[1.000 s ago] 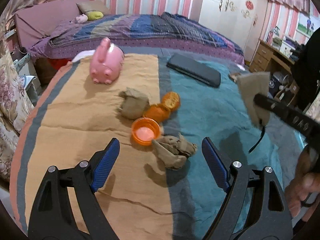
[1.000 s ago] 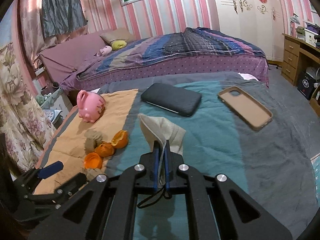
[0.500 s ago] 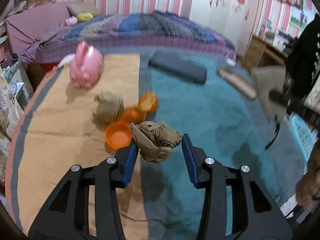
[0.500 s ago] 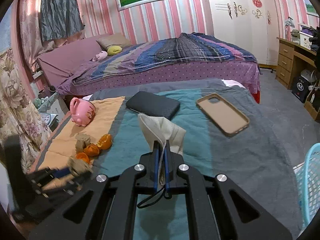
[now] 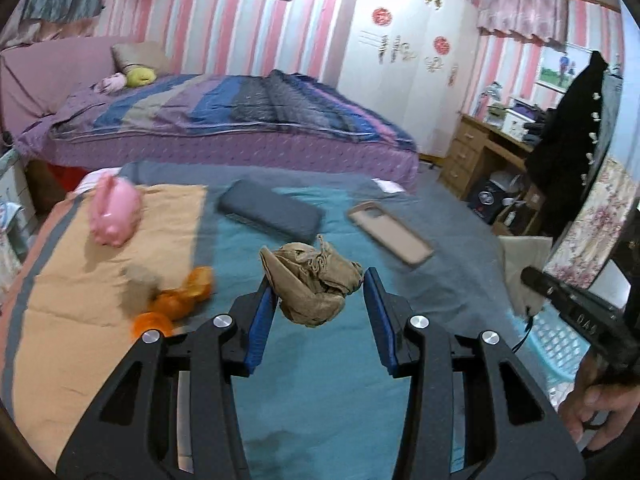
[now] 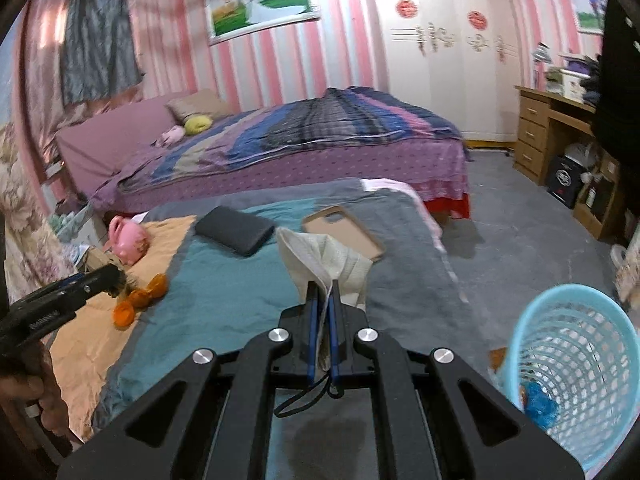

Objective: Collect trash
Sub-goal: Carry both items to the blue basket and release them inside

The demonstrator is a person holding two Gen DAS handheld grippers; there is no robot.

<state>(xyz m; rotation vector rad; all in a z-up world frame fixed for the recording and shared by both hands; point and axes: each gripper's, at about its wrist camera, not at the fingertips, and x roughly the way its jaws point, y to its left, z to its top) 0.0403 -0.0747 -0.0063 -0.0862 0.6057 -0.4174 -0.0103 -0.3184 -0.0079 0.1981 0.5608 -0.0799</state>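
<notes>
My left gripper (image 5: 318,286) is shut on a crumpled brown paper wad (image 5: 312,282) and holds it in the air above the teal cover. My right gripper (image 6: 324,300) is shut on a pale face mask (image 6: 324,258) whose dark strap hangs below the jaws. A light-blue mesh basket (image 6: 576,364) stands on the floor at the lower right of the right wrist view, with some blue and orange scraps inside. Orange peels (image 5: 180,296) and another brown wad (image 5: 138,284) lie on the orange cloth, blurred.
A pink piggy bank (image 5: 114,212), a dark case (image 5: 270,216) and a tan phone case (image 5: 390,236) lie on the covered surface. A bed (image 6: 280,148) stands behind. A wooden desk (image 6: 556,132) is at the right. A hand (image 5: 596,412) holds the right gripper.
My left gripper closed on the brown paper wad and lifted it off the cloth. Both grippers have swung to the right, and the blue basket has come into the right wrist view.
</notes>
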